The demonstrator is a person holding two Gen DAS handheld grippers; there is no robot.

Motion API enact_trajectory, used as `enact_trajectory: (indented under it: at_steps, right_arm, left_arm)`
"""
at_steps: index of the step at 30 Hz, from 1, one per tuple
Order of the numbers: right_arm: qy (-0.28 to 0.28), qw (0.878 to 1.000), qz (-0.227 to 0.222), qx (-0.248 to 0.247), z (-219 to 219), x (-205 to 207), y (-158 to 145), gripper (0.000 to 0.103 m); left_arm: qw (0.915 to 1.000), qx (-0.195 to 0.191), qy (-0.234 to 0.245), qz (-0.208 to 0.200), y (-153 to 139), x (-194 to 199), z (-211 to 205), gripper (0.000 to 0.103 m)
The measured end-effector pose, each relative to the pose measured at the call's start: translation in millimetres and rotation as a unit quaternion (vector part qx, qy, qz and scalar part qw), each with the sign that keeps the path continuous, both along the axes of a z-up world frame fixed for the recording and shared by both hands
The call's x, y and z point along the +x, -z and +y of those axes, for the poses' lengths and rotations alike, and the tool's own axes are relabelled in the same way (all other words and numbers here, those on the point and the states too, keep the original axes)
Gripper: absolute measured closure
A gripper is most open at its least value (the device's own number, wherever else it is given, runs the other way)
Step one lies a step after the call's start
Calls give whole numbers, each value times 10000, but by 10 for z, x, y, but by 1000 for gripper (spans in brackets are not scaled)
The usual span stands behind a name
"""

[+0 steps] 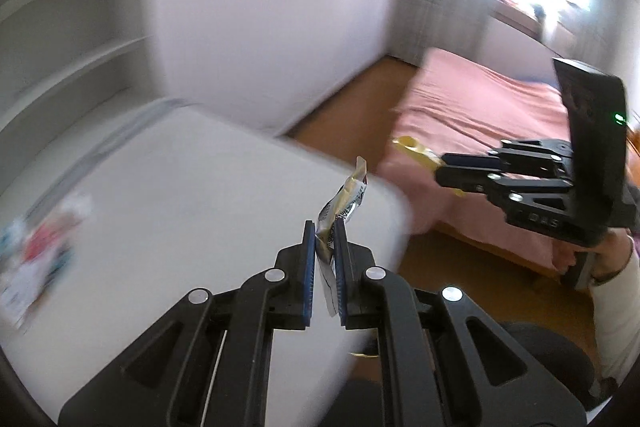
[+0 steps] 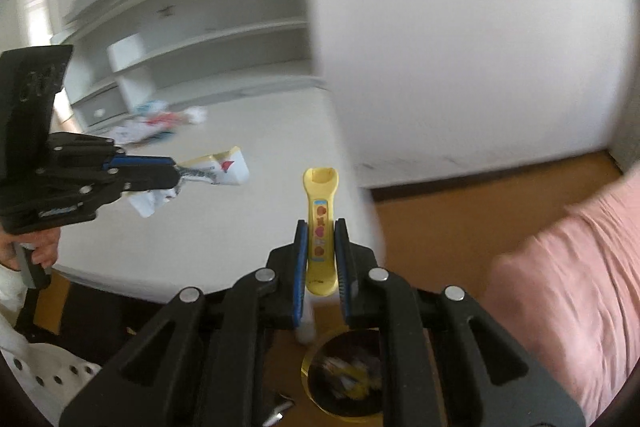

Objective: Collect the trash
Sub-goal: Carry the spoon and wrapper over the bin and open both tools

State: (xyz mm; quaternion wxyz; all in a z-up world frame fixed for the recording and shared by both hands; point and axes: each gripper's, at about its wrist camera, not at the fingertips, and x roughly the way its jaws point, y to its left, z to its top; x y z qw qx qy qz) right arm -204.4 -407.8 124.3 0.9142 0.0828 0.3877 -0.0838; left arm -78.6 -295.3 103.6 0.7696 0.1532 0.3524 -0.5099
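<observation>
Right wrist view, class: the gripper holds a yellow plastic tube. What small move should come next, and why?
Probably carry the right gripper a little toward the round gold-rimmed bin below it, then open. Its jaws are shut on the yellow plastic tube, and the bin, already holding scraps, sits just beneath and slightly off-line.

We see a crumpled wrapper (image 1: 340, 215), silver and white with some yellow and dark print, pinched at its lower end and sticking up over the edge of the white table (image 1: 168, 211). A flat yellow plastic piece (image 2: 320, 227) with a notched round tip and a strip of orange pictures stands upright, clamped at its middle. More blurred scraps (image 2: 156, 125) lie far back on the table. A round bin (image 2: 344, 375) with a gold rim sits on the floor below, litter inside
</observation>
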Motion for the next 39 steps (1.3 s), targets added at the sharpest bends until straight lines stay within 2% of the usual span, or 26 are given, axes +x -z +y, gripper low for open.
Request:
enact_trajectory:
  at_steps: [5, 7, 12, 14, 17, 20, 24, 25, 26, 27, 28, 29, 30, 34, 35, 36, 37, 38, 39]
  right_arm:
    - [713, 9963, 385, 289, -534, -565, 348, 89]
    - [875, 9924, 676, 536, -698, -726, 649, 89]
    - [1117, 9705, 1638, 1375, -1020, -869, 1796, 89]
    - [1238, 9578, 1960, 1699, -1103, -880, 2263, 89]
    - [1395, 9422, 2225, 2079, -1181, -862, 2724, 89]
    - [1429, 9334, 2308, 2348, -1201, -798, 2951, 89]
    - [1457, 9260, 2263, 2647, -1197, -728, 3091, 89]
    - [1478, 9240, 2242, 2724, -1215, -780, 3119, 89]
    - [1491, 9227, 2233, 2766, -1229, -767, 3146, 87]
    - [1518, 9221, 2233, 2772, -1230, -755, 3159, 72]
    - [1557, 9216, 2224, 2773, -1232, -758, 3154, 38]
    - [1689, 9214, 2186, 2734, -1266, -784, 3133, 23]
    - [1763, 9227, 2123, 2690, -1264, -792, 3109, 15]
    - [2225, 9244, 2104, 2273, -1372, -934, 2923, 15]
    - [2502, 9243, 2186, 1878, -1405, -991, 2817, 15]
    - [2920, 9207, 2301, 1191, -1426, -1053, 2665, 14]
    - [3251, 9126, 2400, 622, -1431, -1089, 2539, 10]
    - [3782, 8866, 2639, -359, -1430, -1123, 2318, 8]
    - [4027, 8694, 2722, -887, -1407, -1136, 2184, 7]
  left_arm:
    - [9946, 286, 985, 179, 325, -610, -696, 95]
    - [9904, 514, 1245, 321, 595, -824, -901, 95]
    - [9746, 1459, 1676, 289, 1614, -1251, -1354, 95]
    - [9659, 1898, 1693, 483, 2090, -1221, -1522, 95]
    - [9581, 2323, 1533, 675, 2563, -1090, -1663, 95]
    - [9563, 2474, 1396, 686, 2709, -1058, -1660, 95]
    - [9581, 2449, 1265, 782, 2758, -962, -1664, 95]
    - [9592, 2416, 1245, 782, 2757, -925, -1662, 92]
    - [9595, 2403, 1222, 820, 2745, -942, -1663, 74]
    - [9590, 2399, 1211, 897, 2745, -935, -1674, 55]
    - [9601, 2369, 1179, 902, 2727, -909, -1682, 16]
    - [9645, 2252, 1129, 788, 2684, -905, -1667, 9]
    - [9676, 2158, 1135, 653, 2643, -917, -1653, 9]
    - [9651, 2100, 1323, 833, 2506, -1008, -1648, 9]
    - [9655, 2026, 1378, 880, 2432, -1038, -1643, 9]
    - [9673, 1872, 1470, 879, 2277, -1111, -1624, 9]
    - [9706, 1577, 1633, 798, 2024, -1217, -1579, 9]
    - [9732, 1290, 1790, 646, 1767, -1310, -1517, 9]
    - [9748, 1043, 1911, 481, 1551, -1373, -1444, 9]
